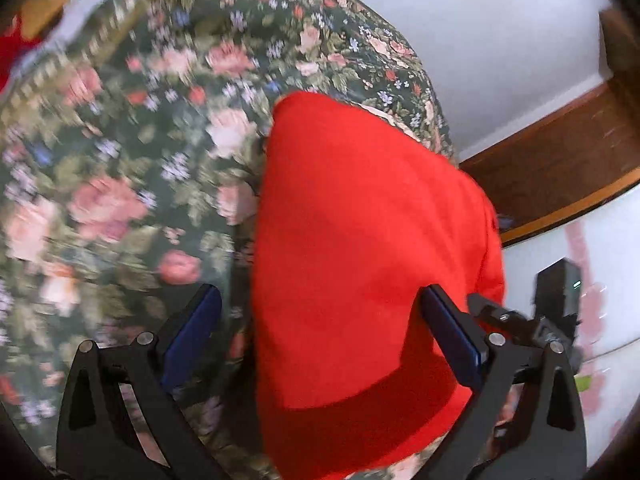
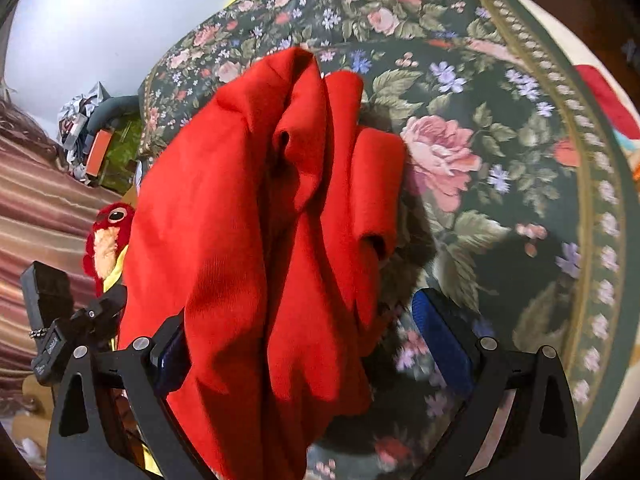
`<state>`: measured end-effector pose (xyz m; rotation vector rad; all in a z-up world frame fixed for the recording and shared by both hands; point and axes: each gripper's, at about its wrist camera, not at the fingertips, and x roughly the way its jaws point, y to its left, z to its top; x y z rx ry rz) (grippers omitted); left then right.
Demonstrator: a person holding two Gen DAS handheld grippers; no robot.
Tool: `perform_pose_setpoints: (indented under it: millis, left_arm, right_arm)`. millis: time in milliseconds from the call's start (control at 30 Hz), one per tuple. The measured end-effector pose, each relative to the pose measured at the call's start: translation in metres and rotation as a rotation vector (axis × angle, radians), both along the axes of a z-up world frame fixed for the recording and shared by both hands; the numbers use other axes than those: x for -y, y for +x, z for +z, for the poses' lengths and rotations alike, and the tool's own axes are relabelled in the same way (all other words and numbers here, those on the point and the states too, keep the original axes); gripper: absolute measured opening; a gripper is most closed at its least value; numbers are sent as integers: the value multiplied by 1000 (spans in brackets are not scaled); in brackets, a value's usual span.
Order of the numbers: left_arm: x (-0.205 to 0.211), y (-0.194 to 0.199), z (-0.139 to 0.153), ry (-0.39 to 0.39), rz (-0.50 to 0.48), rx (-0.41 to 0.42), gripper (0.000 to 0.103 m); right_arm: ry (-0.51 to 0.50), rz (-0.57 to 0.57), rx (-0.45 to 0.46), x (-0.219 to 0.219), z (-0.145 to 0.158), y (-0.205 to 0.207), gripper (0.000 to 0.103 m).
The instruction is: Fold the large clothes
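Note:
A large red garment [image 1: 360, 240] lies on a dark floral bedspread [image 1: 120, 160]. In the left wrist view it is a smooth flat panel between the fingers of my left gripper [image 1: 324, 320], whose blue pads stand wide apart, open, with the cloth passing between them untouched by the left pad. In the right wrist view the red garment [image 2: 260, 220] is bunched in deep folds and drapes between the fingers of my right gripper [image 2: 298, 340], which is also open; the cloth covers the left pad, and the right pad [image 2: 440, 344] is bare.
The bedspread [image 2: 500, 140] has a beaded border near the bed's edge. A red plush toy [image 2: 110, 232] and clutter lie at the left in the right wrist view. A wooden bed frame [image 1: 560, 160] and white wall stand beyond the garment in the left wrist view.

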<state>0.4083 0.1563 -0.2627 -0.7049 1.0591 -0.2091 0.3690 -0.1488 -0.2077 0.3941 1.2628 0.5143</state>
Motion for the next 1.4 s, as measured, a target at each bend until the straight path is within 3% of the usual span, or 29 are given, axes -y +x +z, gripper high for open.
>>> perform_pose_setpoints:
  millis: [200, 300, 400, 467, 500, 567, 700, 933, 1100, 1267, 1400]
  left_arm:
    - [0, 18, -24, -181, -2, -31, 94]
    - [1, 22, -25, -193, 3, -40, 92]
    - [-2, 19, -24, -213, 11, -59, 88]
    - [-4, 15, -22, -212, 5, -64, 82]
    - [-5, 13, -18, -209, -4, -63, 80]
    - [-7, 5, -10, -198, -12, -49, 66]
    - [-12, -7, 19, -123, -23, 5, 55]
    - [-56, -30, 66, -70, 26, 118, 54]
    - [-103, -31, 93, 15, 55, 178, 54]
    - [-153, -19, 94, 50, 88, 174, 54]
    - [-184, -3, 74, 62, 100, 137, 54]
  right_arm:
    - [30, 64, 20, -14, 2, 4, 93]
    - [20, 64, 28, -19, 4, 3, 84]
    - [26, 54, 33, -19, 10, 2, 65]
    - [28, 51, 40, -20, 18, 2, 42]
    - [35, 50, 43, -20, 22, 1, 37]
    - [45, 56, 55, -24, 31, -1, 27]
    - [38, 80, 87, -44, 52, -10, 25]
    - [41, 127, 146, -100, 77, -17, 24]
    - [63, 170, 204, -150, 88, -6, 24]
    - [75, 209, 226, -200, 82, 11, 24]
    - [70, 220, 196, -232, 59, 27, 24]
